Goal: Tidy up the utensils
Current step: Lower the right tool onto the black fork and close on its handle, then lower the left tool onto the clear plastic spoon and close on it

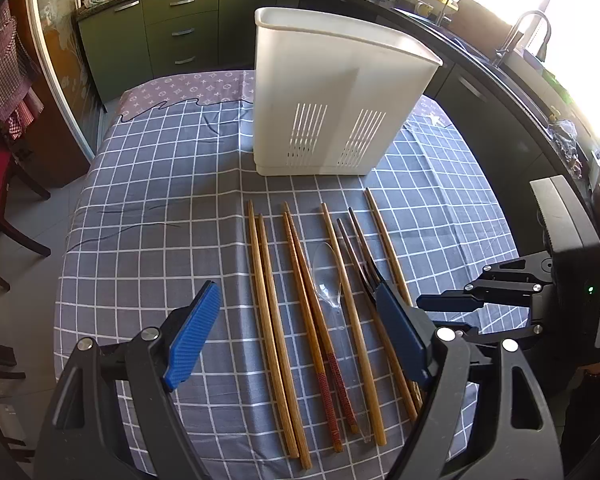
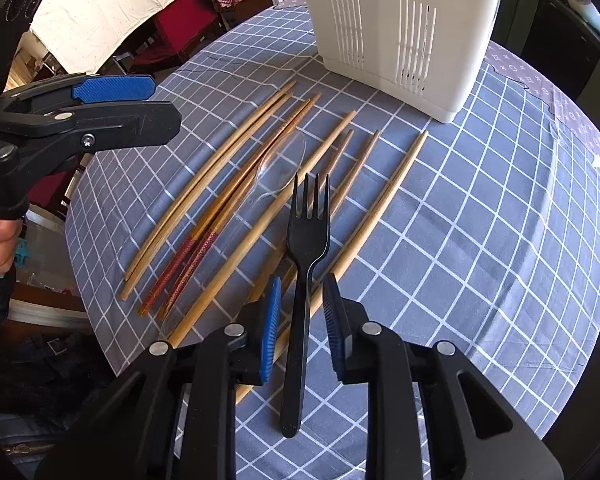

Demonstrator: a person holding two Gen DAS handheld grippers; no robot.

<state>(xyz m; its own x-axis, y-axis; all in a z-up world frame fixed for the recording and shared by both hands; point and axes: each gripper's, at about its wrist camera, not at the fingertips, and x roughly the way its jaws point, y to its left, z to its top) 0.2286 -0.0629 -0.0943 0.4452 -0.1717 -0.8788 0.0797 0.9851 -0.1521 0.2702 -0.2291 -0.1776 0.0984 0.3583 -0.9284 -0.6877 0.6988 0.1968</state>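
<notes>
1. We see the task barely begun — every utensil lies on the grey-blue checked tablecloth (image 1: 148, 208), and nothing shows above the rim of the tall white plastic utensil holder with slotted sides (image 1: 332, 92), though its inside is hidden from us.

2. Our right gripper (image 2: 302, 316) points steeply down with its blue ribbed pads on either side of the black plastic fork (image 2: 306, 248). The jaws are narrow but a sliver of gap shows on each side of the handle, so we judge them not yet pressing; the fork rests on the cloth and across some chopsticks.

3. Our left gripper (image 1: 296, 332) hangs over the near half of the row with its fingers spread wide and nothing between the pads.

4. Left to sort: the plain bamboo chopsticks (image 1: 272, 320) on the left, the pair of chopsticks with red patterned ends (image 1: 320, 340) beside them, the clear plastic spoon (image 1: 330, 280) lying between sticks, and the darker wooden chopsticks (image 1: 356, 240) under the fork towards the right.

5. The holder stands at the far side of the table, just beyond the chopstick tips, with a clear way to it.

6. What could hinder us — the fork lies over the chopsticks, so lifting it may nudge them, and the two grippers are close together. Green cabinets (image 1: 180, 28) and a sink tap (image 1: 520, 32) are well apart.
</notes>
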